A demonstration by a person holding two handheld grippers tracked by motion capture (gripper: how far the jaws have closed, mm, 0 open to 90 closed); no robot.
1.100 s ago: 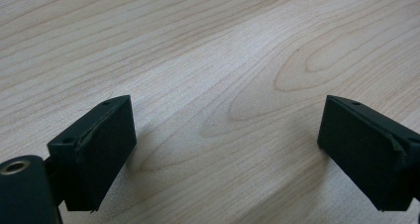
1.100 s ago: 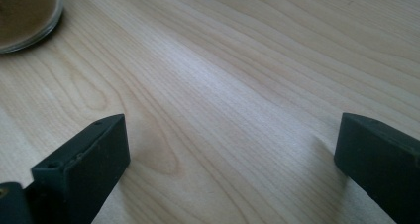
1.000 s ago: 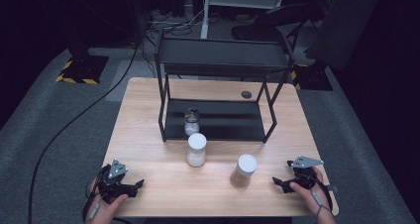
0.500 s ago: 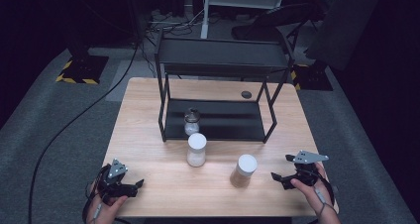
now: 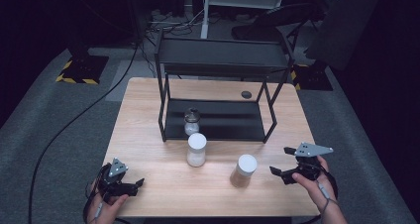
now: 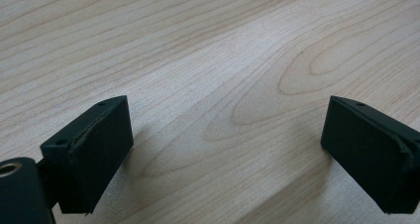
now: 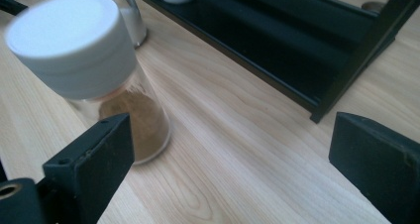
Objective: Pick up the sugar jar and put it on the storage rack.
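**A:** From the high view, where do you stand?

**B:** My right gripper (image 5: pixel 287 173) sits near the table's right edge, jaws spread and empty, pointing at the jar of brown powder (image 5: pixel 243 171) just to its left. My left gripper (image 5: pixel 130 186) rests at the front left corner, well apart from everything. A second white-lidded jar (image 5: pixel 196 149) stands in front of the black shelf (image 5: pixel 213 120), and a small dark-capped jar (image 5: pixel 191 121) sits on the shelf's lower deck.

**A:** And along the left gripper?

**B:** Jaws wide apart over bare wooden table (image 6: pixel 208 60), holding nothing. No risk there.

**A:** The right gripper view?

**B:** Also wide open and empty. The brown-powder jar (image 7: pixel 94 70) is off toward my left jaw, not between the two. I judge that is the danger: if I push forward like this, that jaw could strike the glass and tip a tall, top-heavy jar, maybe rolling it into the white-lidded jar (image 7: pixel 130 16) behind. The shelf's leg (image 7: pixel 356 60) is near on the other side, too.
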